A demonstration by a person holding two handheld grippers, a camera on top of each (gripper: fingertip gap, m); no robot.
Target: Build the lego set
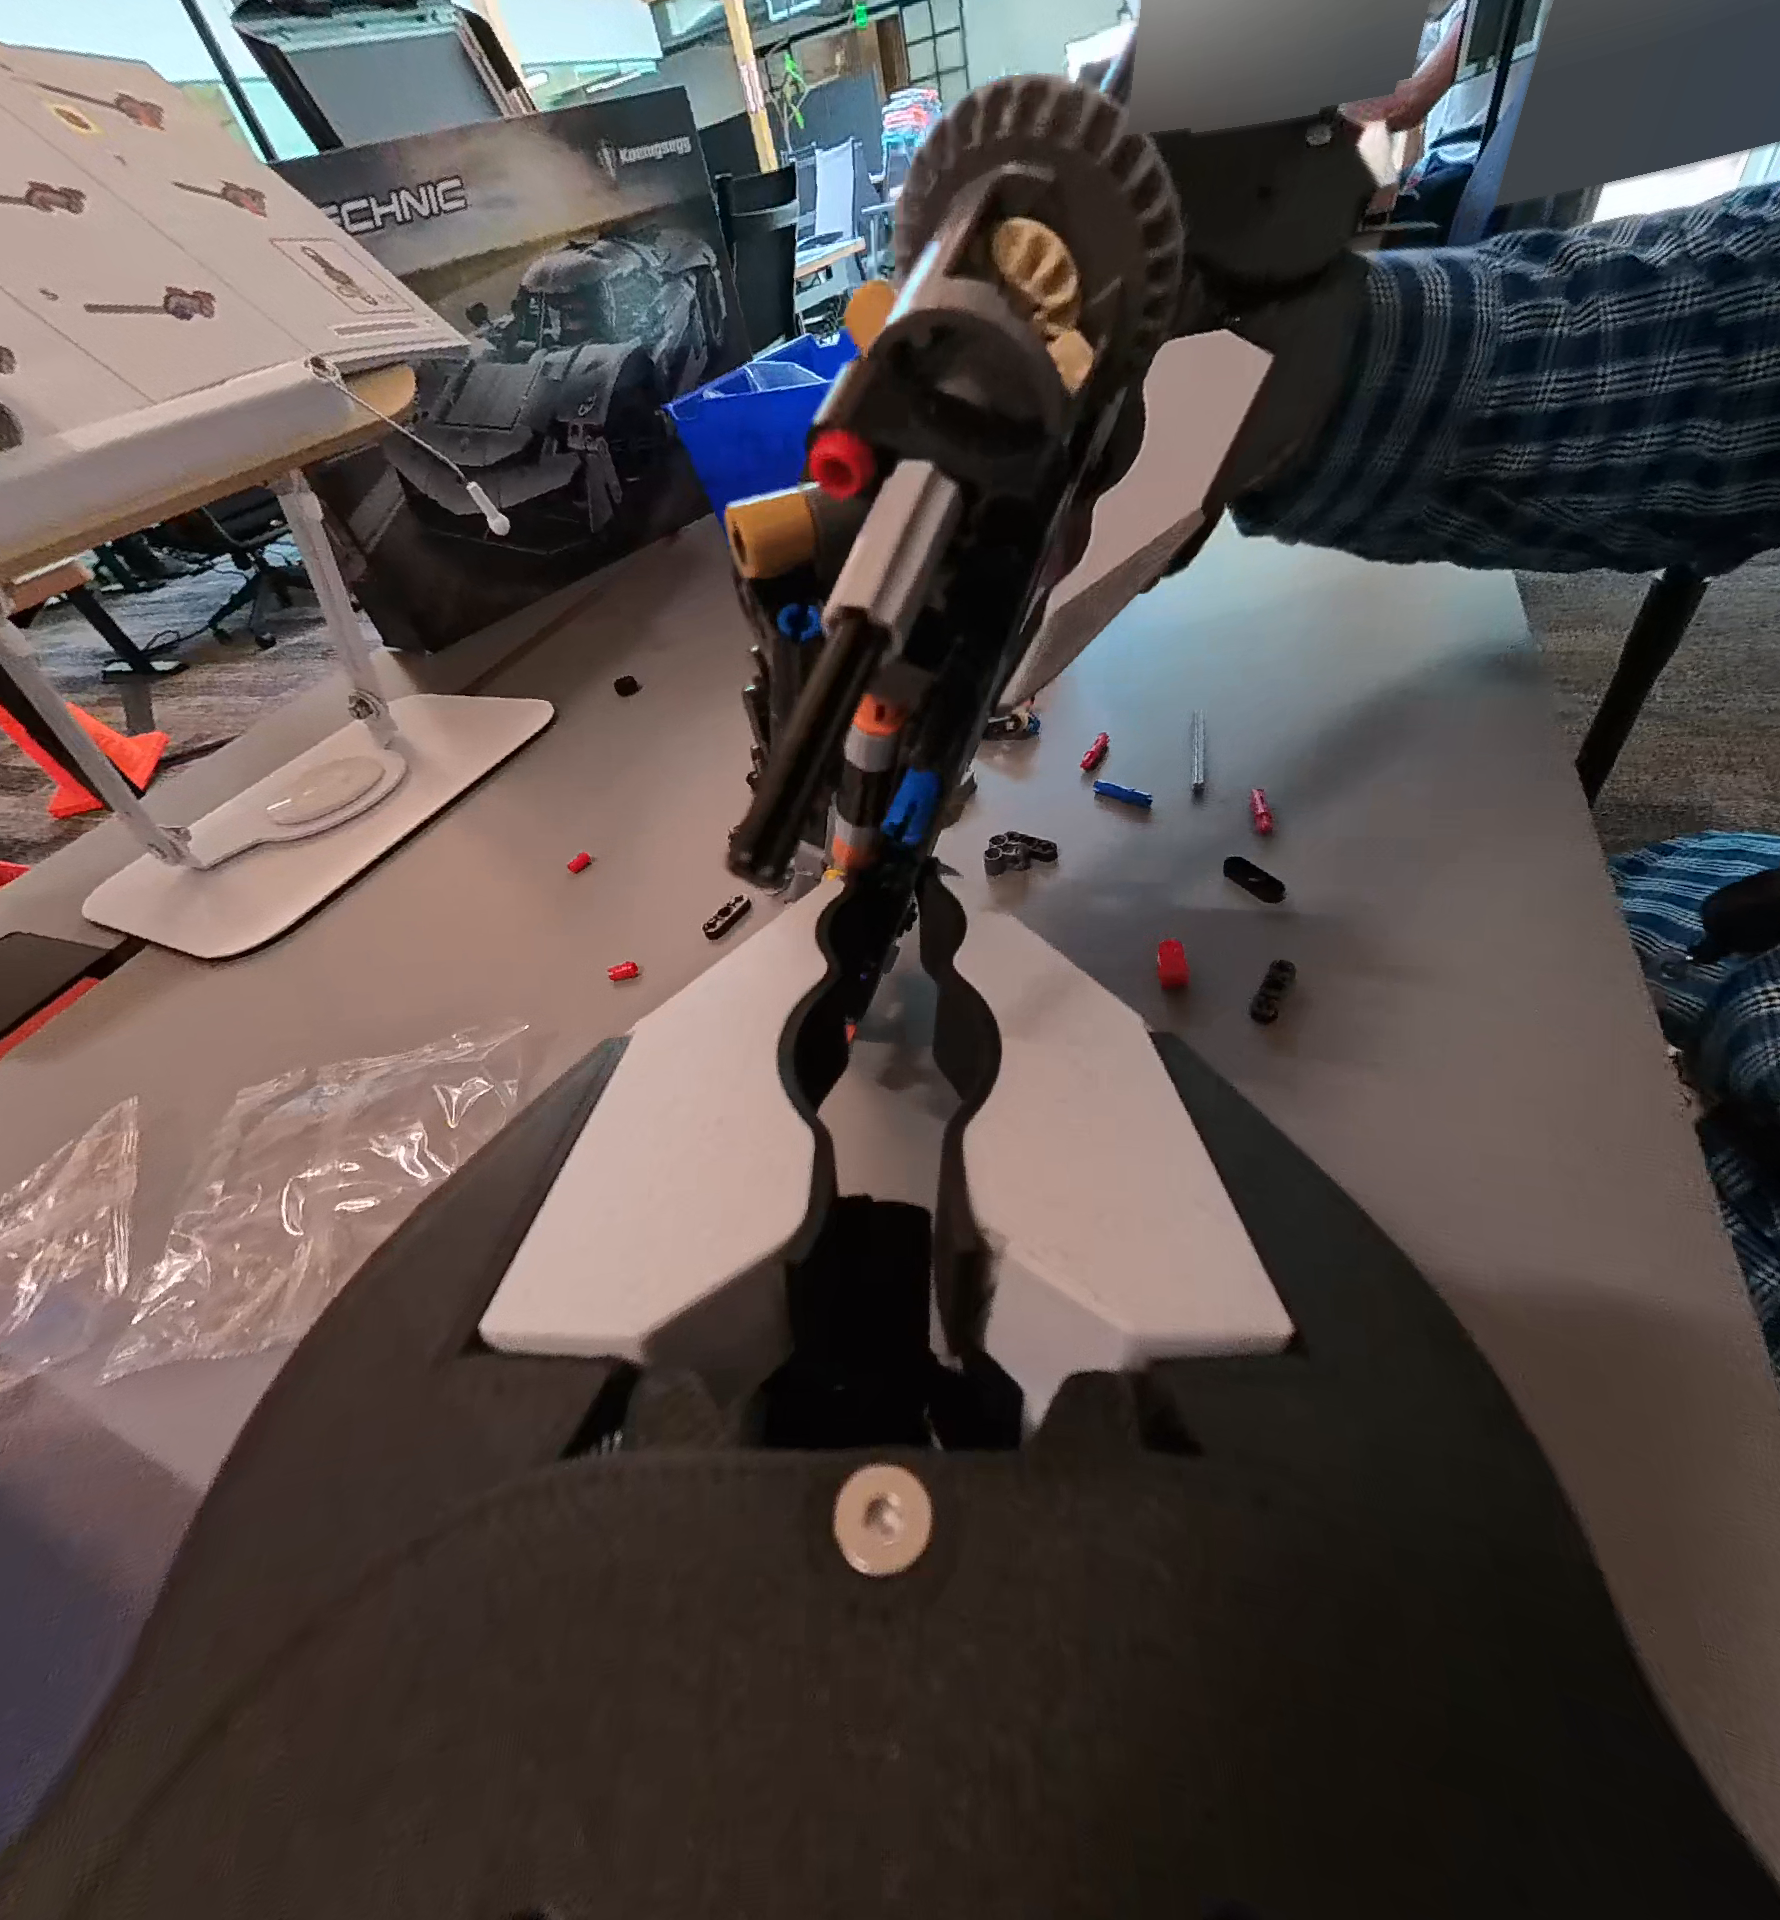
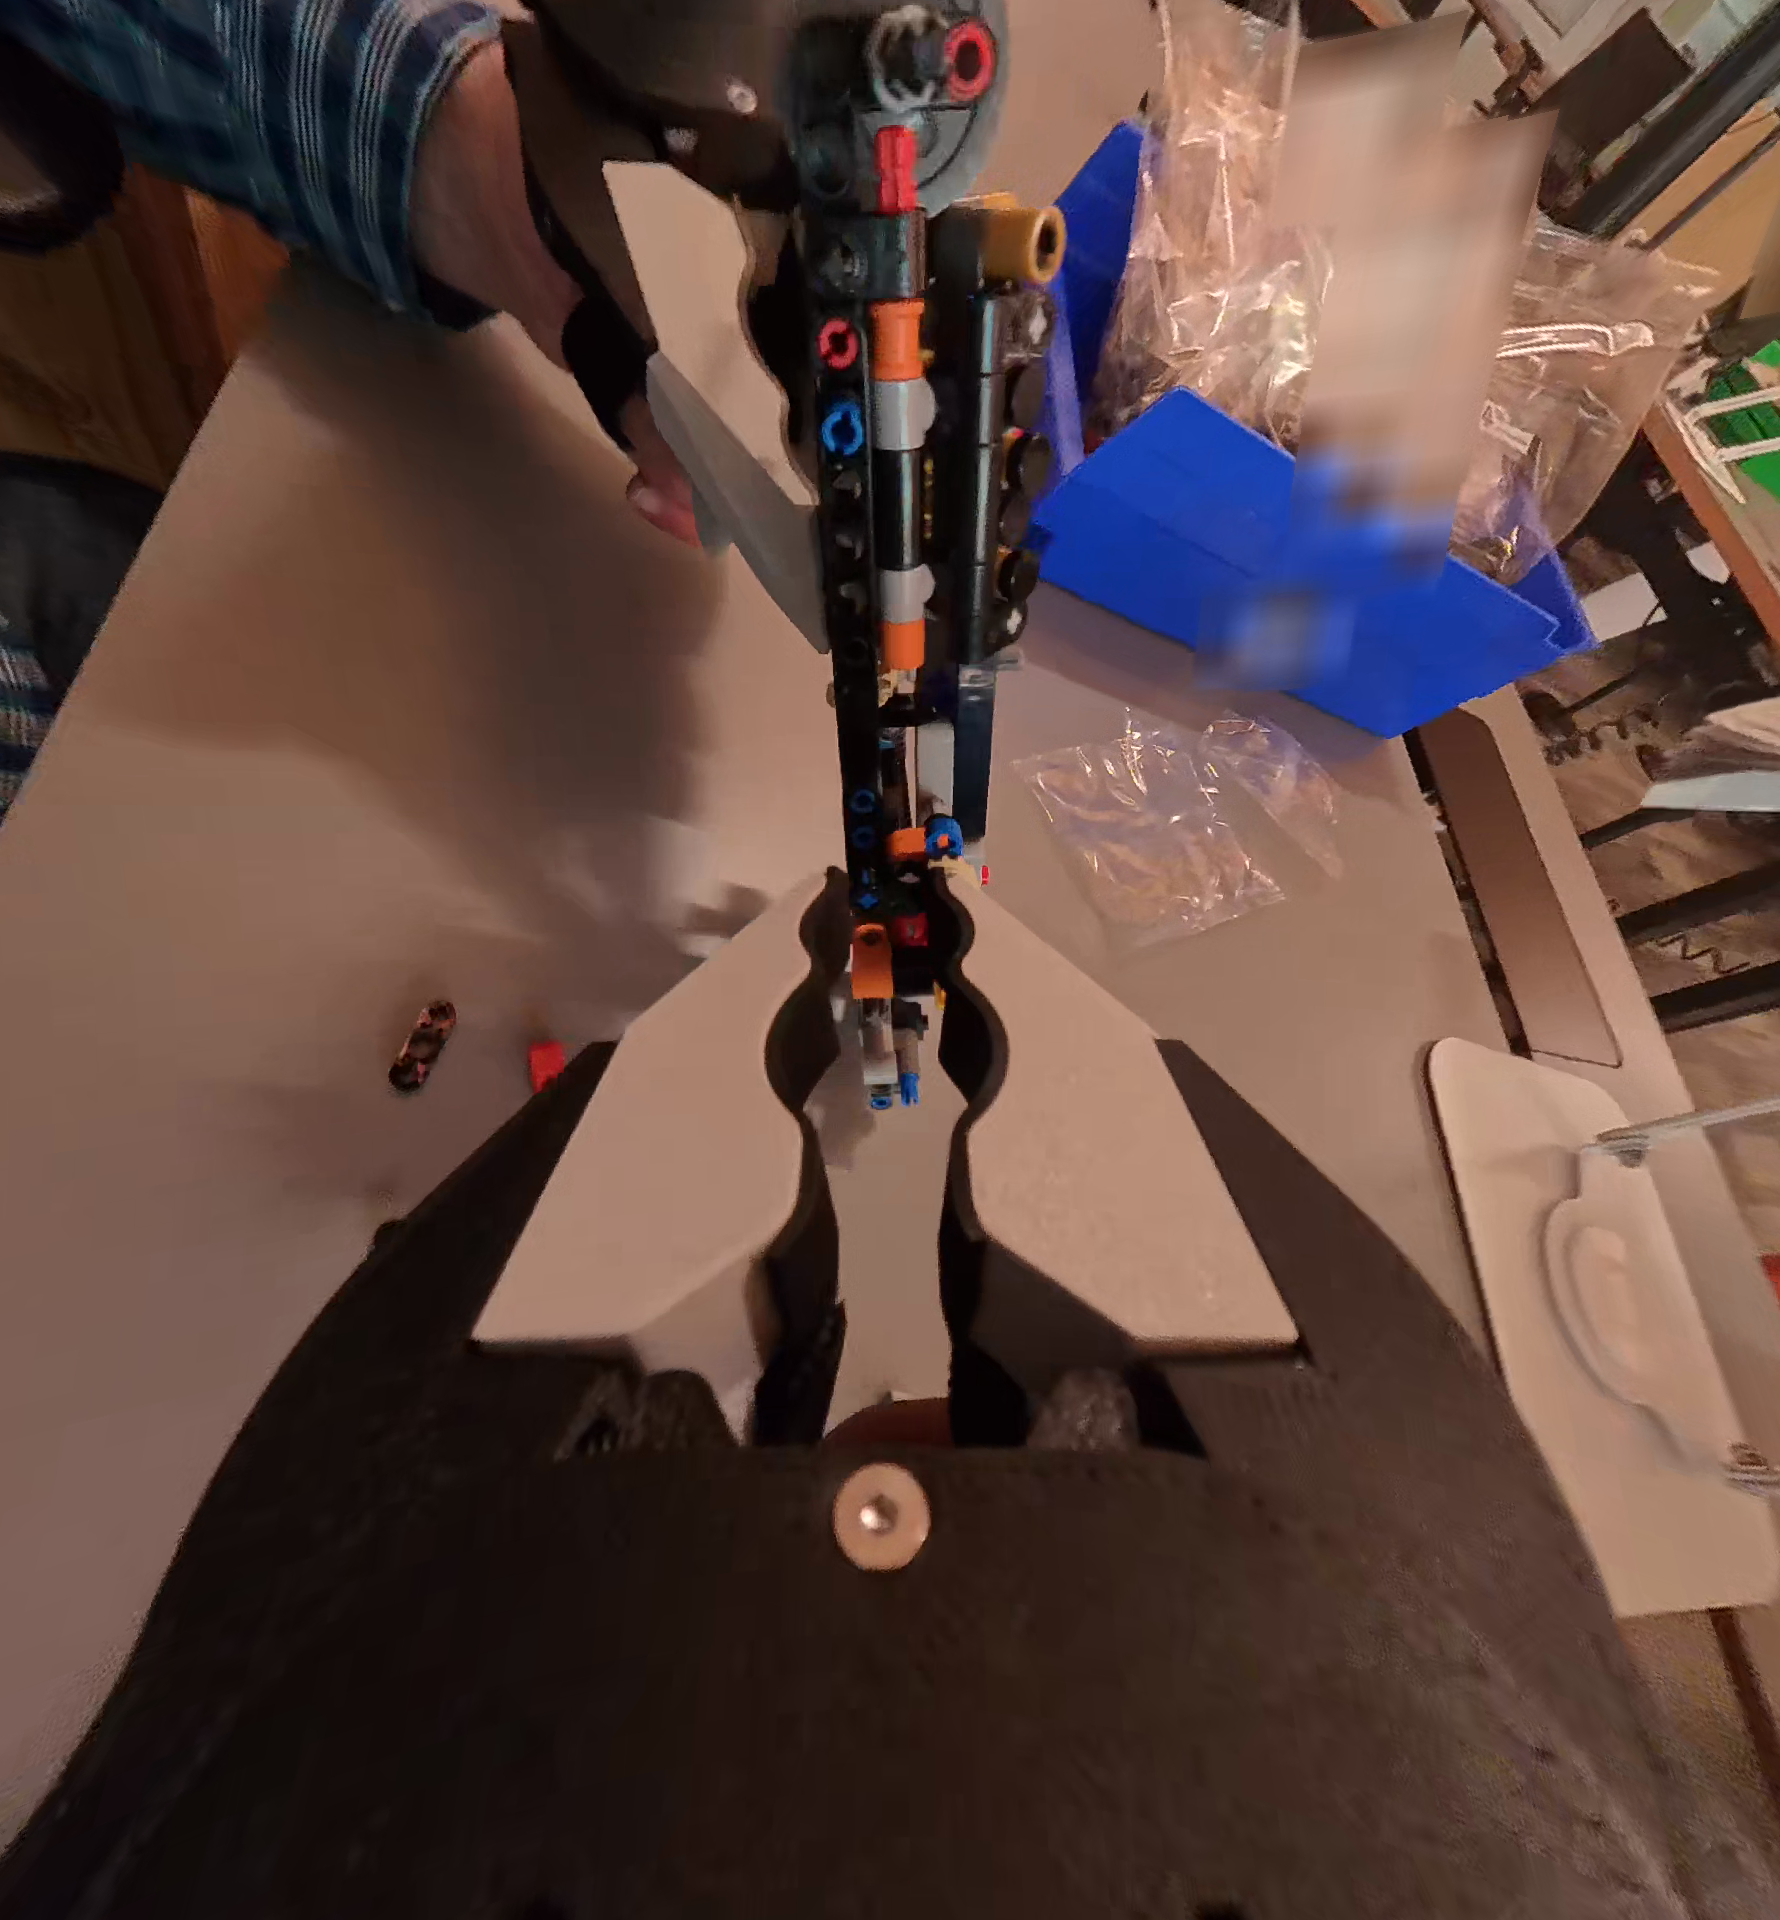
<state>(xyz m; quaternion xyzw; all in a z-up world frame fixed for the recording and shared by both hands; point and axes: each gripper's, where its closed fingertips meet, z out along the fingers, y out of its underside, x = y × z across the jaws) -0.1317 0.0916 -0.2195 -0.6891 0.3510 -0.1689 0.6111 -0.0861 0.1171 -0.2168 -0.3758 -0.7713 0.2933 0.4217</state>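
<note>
A long lego assembly [image 1: 870,613] of black beams with orange, blue and red pins, a tan bush and a dark grey gear [image 1: 1042,223] at its top is held over the grey table [image 1: 1333,1091]. My left gripper [image 1: 886,914] is shut on its lower end. The right gripper's white finger [image 1: 1156,468] presses against its upper part. In the right wrist view my right gripper [image 2: 891,914] is shut on the near end of the assembly [image 2: 891,468], and the left gripper's finger [image 2: 730,416] lies on its left side.
Loose pieces lie on the table: a red bush [image 1: 1172,961], black beams [image 1: 1255,878] and a blue pin [image 1: 1122,793]. A blue bin [image 2: 1281,540], clear bags [image 1: 242,1195], a booklet on a white stand [image 1: 325,810] and the set's box [image 1: 553,312] stand around. A plaid sleeve [image 1: 1592,384] is at right. Spacing between my two grippers at the tips: around 6 cm.
</note>
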